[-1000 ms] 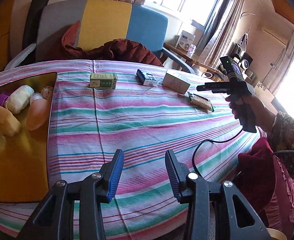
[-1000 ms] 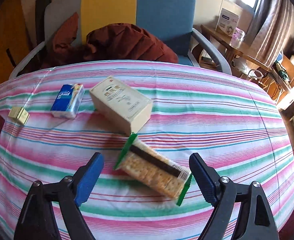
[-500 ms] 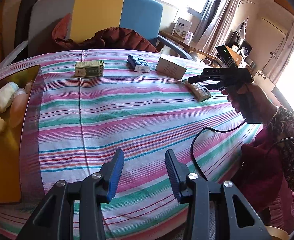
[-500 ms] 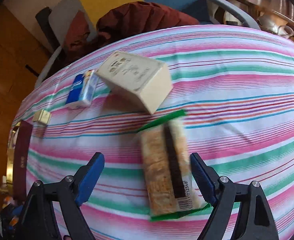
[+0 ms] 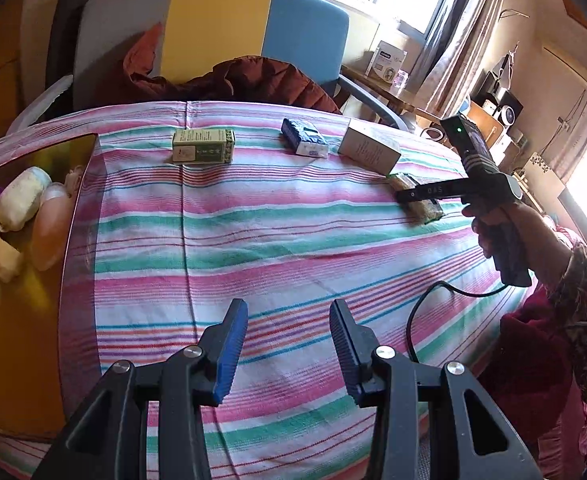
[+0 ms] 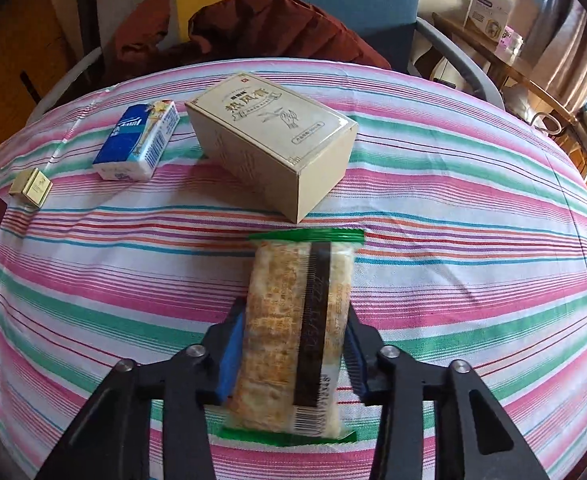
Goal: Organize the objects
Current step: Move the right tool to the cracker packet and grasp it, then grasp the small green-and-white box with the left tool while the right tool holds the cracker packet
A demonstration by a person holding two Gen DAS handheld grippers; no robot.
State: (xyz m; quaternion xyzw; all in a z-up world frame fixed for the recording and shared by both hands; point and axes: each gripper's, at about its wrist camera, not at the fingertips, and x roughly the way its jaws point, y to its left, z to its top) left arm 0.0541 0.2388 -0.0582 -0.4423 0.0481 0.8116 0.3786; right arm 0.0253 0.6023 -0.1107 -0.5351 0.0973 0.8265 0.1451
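A green-edged cracker packet [image 6: 293, 328] lies on the striped tablecloth [image 6: 453, 280]. My right gripper [image 6: 291, 356] is closed around its sides, blue pads touching it; it also shows in the left wrist view [image 5: 417, 194] over the packet [image 5: 421, 204]. Behind it stand a beige box [image 6: 269, 140], a blue tissue pack [image 6: 137, 142] and a small green box [image 6: 31, 188]. In the left wrist view these are the beige box [image 5: 369, 146], tissue pack [image 5: 304, 138] and green box [image 5: 203, 146]. My left gripper [image 5: 288, 344] is open and empty above the near cloth.
A gold tray [image 5: 17, 320] at the left holds soft toys [image 5: 21, 196]. A chair with a brown jacket [image 5: 233, 80] stands behind the table. A black cable [image 5: 433, 300] hangs at the right edge.
My right gripper has moved down onto the cracker packet and its fingers have closed from wide open onto the packet's sides. The left gripper stays open; its view swung slightly.
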